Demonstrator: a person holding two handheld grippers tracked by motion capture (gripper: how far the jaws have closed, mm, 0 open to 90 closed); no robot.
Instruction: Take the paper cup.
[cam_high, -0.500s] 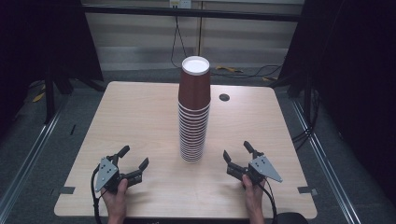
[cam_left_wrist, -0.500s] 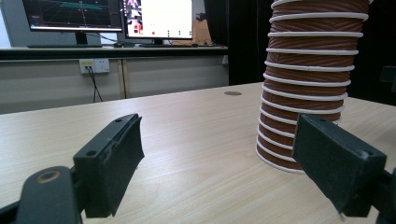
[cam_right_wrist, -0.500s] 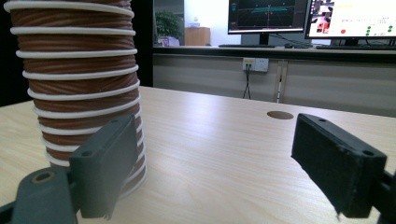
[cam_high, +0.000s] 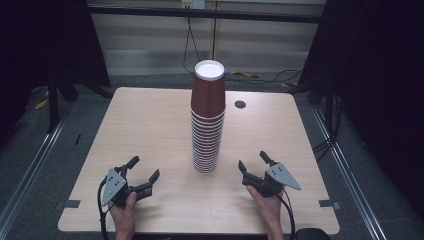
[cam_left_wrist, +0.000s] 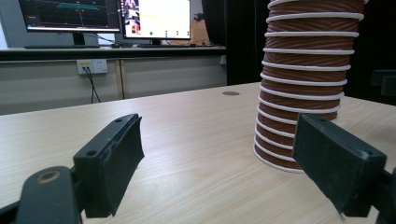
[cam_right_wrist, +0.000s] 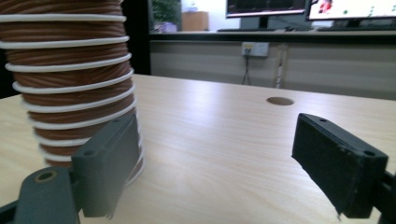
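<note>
Standing upright near the middle of the table (cam_high: 150, 125), a tall stack of brown paper cups (cam_high: 207, 120) rises from the wooden surface, each cup nested mouth-up in the one below, white rims showing as rings down the stack and the white inside of the top cup visible from the high view. The stack leans slightly and touches neither gripper. A small dark round hole (cam_high: 240, 104) sits in the tabletop just behind and to the right of the stack. The left gripper (cam_high: 142, 176) rests low at the near left part of the table, held in the person's left hand (cam_high: 122, 212), its jaws spread wide with nothing between them; in the left gripper view the stack's lower rings stand ahead and toward the right jaw, apart from it. The right gripper (cam_high: 252, 162) lies at the near right, held in the right hand (cam_high: 267, 207), jaws likewise wide and empty; in the right gripper view the stack appears ahead on the left, partly behind the left jaw, contact not evident. Cables trail from both grippers toward the near edge. Beyond the table a low wall with a power socket (cam_left_wrist: 91, 66) and monitors (cam_left_wrist: 107, 16) on a bench are visible, with dark curtains at either side.
</note>
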